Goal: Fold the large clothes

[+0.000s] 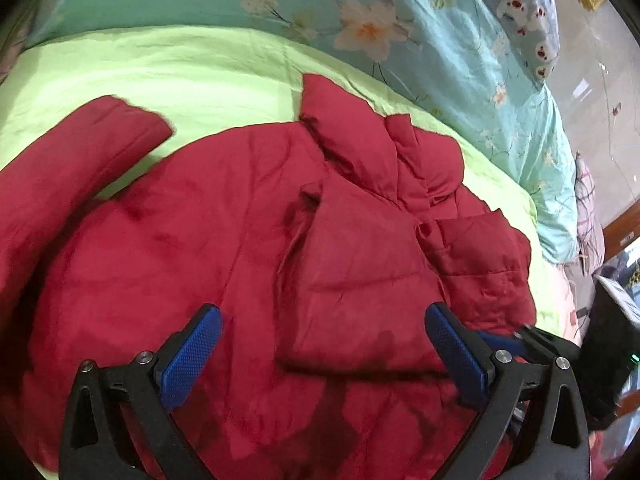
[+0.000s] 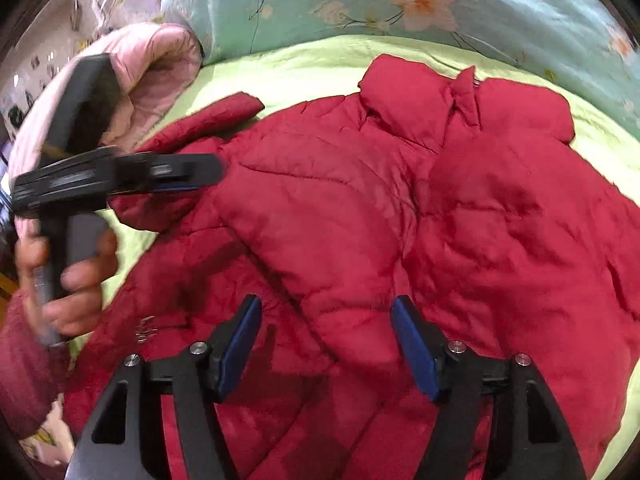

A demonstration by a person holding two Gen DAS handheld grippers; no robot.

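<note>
Spread sleeve (image 1: 84,148): lies out flat on the green sheet (image 1: 160,64) at about 10 o'clock in the left wrist view, well apart from the collar; judged to be the next part to bring in.
Left gripper (image 1: 320,356): jaws wide apart, nothing between the blue pads, hanging over the body of the jacket; in the right wrist view it shows blurred at 9 o'clock, held by a hand (image 2: 76,276).
Red padded jacket (image 2: 360,220): lies on the sheet, collar (image 2: 420,96) toward 12 o'clock, one sleeve already folded across the chest (image 1: 360,288).
Right gripper (image 2: 326,344): jaws open and empty over the folded sleeve; no fabric pinched.
Doing the step well: take the spread sleeve near its cuff, pinch both layers, lift only a little, and lay it across the chest.
Risk: the padding is puffy, so a shallow bite may slip.
Floral quilt (image 2: 360,4): bunched at 12 o'clock, clear of the jacket.
</note>
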